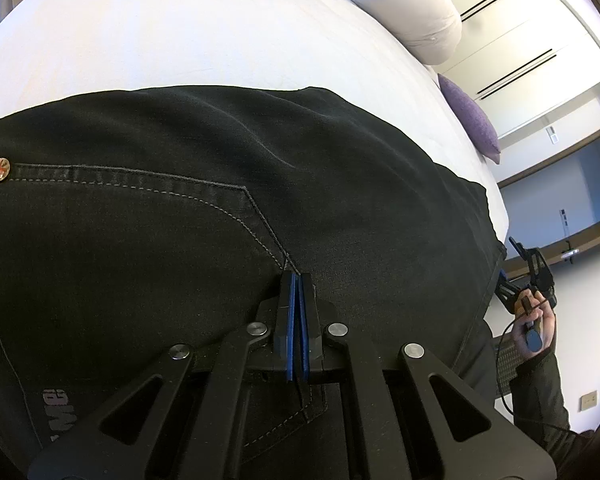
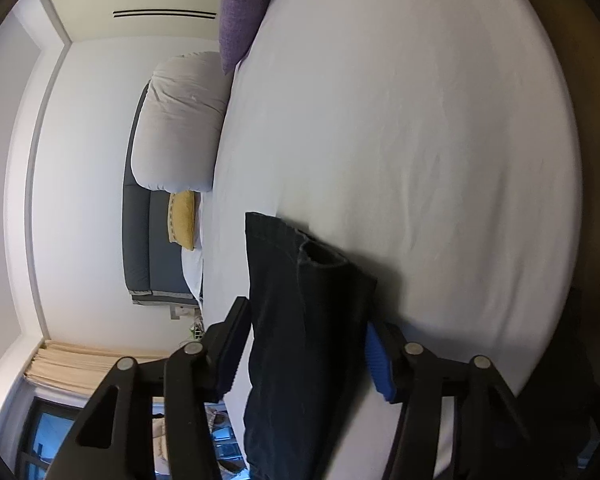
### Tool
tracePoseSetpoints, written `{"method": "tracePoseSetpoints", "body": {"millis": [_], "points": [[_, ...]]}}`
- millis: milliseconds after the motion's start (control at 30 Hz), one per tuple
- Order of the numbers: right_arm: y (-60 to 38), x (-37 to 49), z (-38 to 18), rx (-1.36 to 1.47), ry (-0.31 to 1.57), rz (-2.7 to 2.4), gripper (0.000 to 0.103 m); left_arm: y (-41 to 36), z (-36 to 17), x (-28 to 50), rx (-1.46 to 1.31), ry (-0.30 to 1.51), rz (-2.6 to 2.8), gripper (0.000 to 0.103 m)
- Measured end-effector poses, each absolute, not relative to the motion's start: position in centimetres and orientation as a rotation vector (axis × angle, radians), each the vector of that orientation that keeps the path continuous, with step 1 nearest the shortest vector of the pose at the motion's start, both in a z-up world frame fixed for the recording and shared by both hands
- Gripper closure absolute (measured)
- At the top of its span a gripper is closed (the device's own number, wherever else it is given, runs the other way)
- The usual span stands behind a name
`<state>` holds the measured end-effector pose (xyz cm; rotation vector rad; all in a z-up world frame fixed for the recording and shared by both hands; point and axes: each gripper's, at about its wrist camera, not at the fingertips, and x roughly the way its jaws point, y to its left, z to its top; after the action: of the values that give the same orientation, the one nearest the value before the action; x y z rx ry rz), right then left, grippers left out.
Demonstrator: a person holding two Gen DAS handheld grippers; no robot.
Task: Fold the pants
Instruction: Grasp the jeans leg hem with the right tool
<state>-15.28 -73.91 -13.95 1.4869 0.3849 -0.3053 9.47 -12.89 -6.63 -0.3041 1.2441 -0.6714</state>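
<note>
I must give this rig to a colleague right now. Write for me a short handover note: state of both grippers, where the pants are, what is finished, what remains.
Left gripper: shut on the black pants, pinching the denim near the back pocket stitching.
Right gripper: open, its fingers either side of the leg end; not gripping.
Pants: spread on the white bed, one leg end reaching the bed's edge. Pillows and a purple cushion sit at the head.
Done: pants laid out; no finished fold is visible.
Left: probably close the right gripper on the leg end, then fold.
</note>
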Motion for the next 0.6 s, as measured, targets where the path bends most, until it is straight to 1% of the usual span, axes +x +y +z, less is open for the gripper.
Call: {"method": "tracePoseSetpoints", "body": {"millis": [33, 67, 100, 133, 167, 267, 367, 533, 600], "points": [[-74.1, -15.2, -14.3, 1.502, 0.376, -0.299, 0.053, -12.9, -6.6, 9.5, -0.305, 1.244, -0.671, 0.100], [-74.3, -15.1, -14.6, 1.520, 0.366, -0.297, 0.060, -12.9, -6.6, 9.5, -0.305, 1.244, -0.671, 0.100], [-74.5, -15.2, -14.9, 1.533, 0.362, -0.295, 0.063, -12.9, -6.6, 9.5, -0.304, 1.245, -0.671, 0.100], [-74.7, -14.8, -15.2, 1.543, 0.358, -0.291, 0.068, -12.9, -6.6, 9.5, -0.304, 1.245, -0.671, 0.100], [-74.8, -14.5, -15.4, 1.548, 0.353, -0.288, 0.076, -12.9, -6.7, 9.5, -0.304, 1.245, -0.671, 0.100], [-75.1, -14.1, -15.7, 1.548, 0.358, -0.284, 0.089, -12.9, -6.7, 9.5, -0.303, 1.245, -0.672, 0.100], [-75.0, -14.3, -15.5, 1.521, 0.360, -0.297, 0.091, -12.9, -6.7, 9.5, -0.304, 1.244, -0.672, 0.100], [-74.6, -14.1, -14.5, 1.445, 0.393, -0.347, 0.092, -12.8, -6.6, 9.5, -0.308, 1.244, -0.672, 0.100], [-73.8, -13.4, -12.6, 1.340, 0.436, -0.388, 0.092, -12.7, -6.6, 9.4, -0.312, 1.244, -0.673, 0.100]]}}
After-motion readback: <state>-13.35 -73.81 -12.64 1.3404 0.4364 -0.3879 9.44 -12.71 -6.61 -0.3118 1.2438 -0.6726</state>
